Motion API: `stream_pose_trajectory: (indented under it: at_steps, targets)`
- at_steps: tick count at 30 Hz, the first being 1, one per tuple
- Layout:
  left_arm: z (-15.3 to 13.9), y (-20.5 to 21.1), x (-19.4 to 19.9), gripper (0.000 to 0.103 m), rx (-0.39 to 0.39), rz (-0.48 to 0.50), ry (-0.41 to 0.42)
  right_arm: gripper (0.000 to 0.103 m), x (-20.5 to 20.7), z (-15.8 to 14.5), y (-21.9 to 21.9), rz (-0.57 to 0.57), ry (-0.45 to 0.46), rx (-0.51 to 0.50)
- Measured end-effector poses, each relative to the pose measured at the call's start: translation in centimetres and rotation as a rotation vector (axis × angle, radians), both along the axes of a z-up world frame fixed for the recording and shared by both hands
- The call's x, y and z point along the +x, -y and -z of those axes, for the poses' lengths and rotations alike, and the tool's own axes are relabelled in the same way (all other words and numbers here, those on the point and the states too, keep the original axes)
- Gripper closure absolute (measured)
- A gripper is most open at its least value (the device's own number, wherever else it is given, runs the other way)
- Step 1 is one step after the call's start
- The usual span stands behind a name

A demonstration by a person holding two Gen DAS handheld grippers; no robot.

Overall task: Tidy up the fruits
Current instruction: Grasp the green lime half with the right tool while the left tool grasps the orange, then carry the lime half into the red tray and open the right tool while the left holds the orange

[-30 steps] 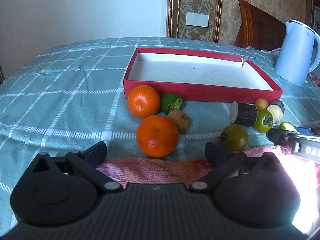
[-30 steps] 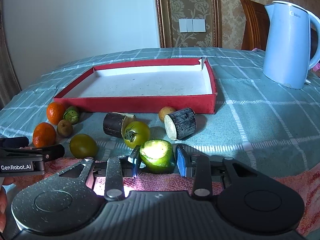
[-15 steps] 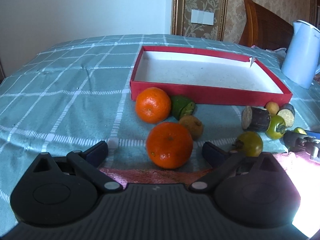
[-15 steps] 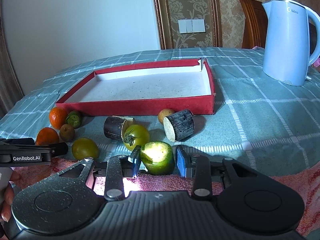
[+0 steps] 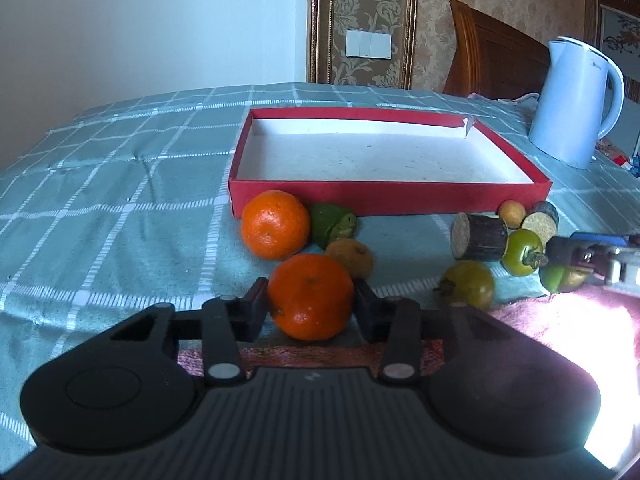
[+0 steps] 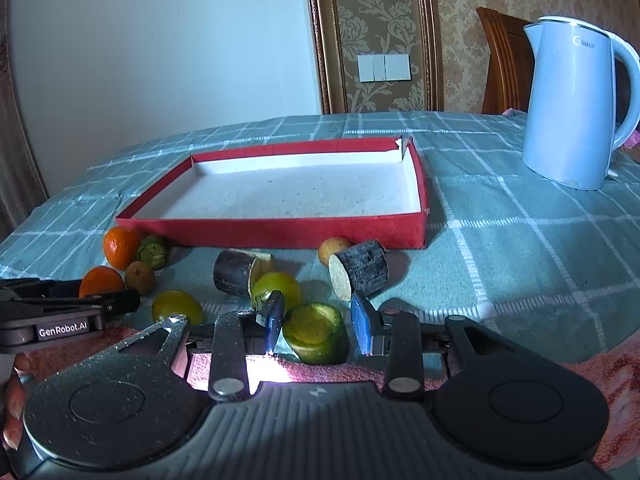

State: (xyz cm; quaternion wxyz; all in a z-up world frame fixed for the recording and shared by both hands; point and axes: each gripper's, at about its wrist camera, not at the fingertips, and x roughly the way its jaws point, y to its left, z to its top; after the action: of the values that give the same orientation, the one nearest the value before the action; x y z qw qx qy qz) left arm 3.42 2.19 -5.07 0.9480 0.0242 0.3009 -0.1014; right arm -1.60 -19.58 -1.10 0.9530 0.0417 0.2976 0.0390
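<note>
My left gripper (image 5: 310, 308) is shut on an orange (image 5: 311, 297) at the near edge of the table. A second orange (image 5: 275, 224), a green fruit piece (image 5: 333, 224) and a small brown fruit (image 5: 350, 258) lie just beyond it, before the red tray (image 5: 388, 196). My right gripper (image 6: 316, 316) is shut on a cut green fruit (image 6: 314, 333). Two dark sugarcane pieces (image 6: 236, 274) (image 6: 360, 270), green tomatoes (image 6: 276, 288) (image 6: 176, 306) and a small yellow fruit (image 6: 334, 247) lie ahead of it. The left gripper also shows in the right wrist view (image 6: 120, 300).
A white electric kettle (image 6: 576, 104) stands at the far right of the checked green tablecloth (image 5: 120, 200). A pink towel (image 6: 580, 364) covers the near table edge. A wooden chair (image 5: 492, 60) stands behind the table.
My left gripper has moved forward and closed on the near orange. My right gripper keeps its hold on the cut green fruit and has risen slightly.
</note>
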Motion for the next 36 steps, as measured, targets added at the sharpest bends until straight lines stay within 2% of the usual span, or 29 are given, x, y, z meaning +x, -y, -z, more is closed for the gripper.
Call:
stream_pose_trajectory:
  at_steps: [10,13,16,19,25,28,33,36]
  targets:
    - [0.0,-0.3,-1.1,0.063,-0.031,-0.034,0.076,0.067,0.5,-2.3,0.1,-0.002,0.083,-0.062]
    - [-0.2,-0.8,-1.2,0.063,-0.070,-0.041,0.100,0.067,1.9,-3.6,0.0,-0.001,0.126,-0.094]
    - [-0.3,-0.8,-1.2,0.063,-0.071,-0.038,0.107,0.067,4.3,-4.5,-0.3,0.002,0.160,-0.143]
    - [-0.2,-0.5,-1.4,0.063,-0.054,-0.032,0.118,0.067,8.0,-4.4,-0.8,-0.005,0.130,-0.175]
    - [-0.1,-0.7,-1.3,0.063,-0.063,-0.029,0.113,0.067,14.3,-1.6,-0.8,-0.008,-0.003,-0.176]
    - [-0.1,-0.8,-1.4,0.063,-0.068,-0.029,0.116,0.067,15.2,-0.7,-0.5,-0.005,-0.032,-0.174]
    - [-0.1,-0.6,-1.4,0.063,-0.065,-0.016,0.117,0.070,14.1,-1.4,-0.7,-0.023,0.049,-0.224]
    - [-0.1,-0.6,-1.5,0.063,-0.063,-0.015,0.117,0.070,15.0,-1.1,-1.1,-0.045,0.016,-0.243]
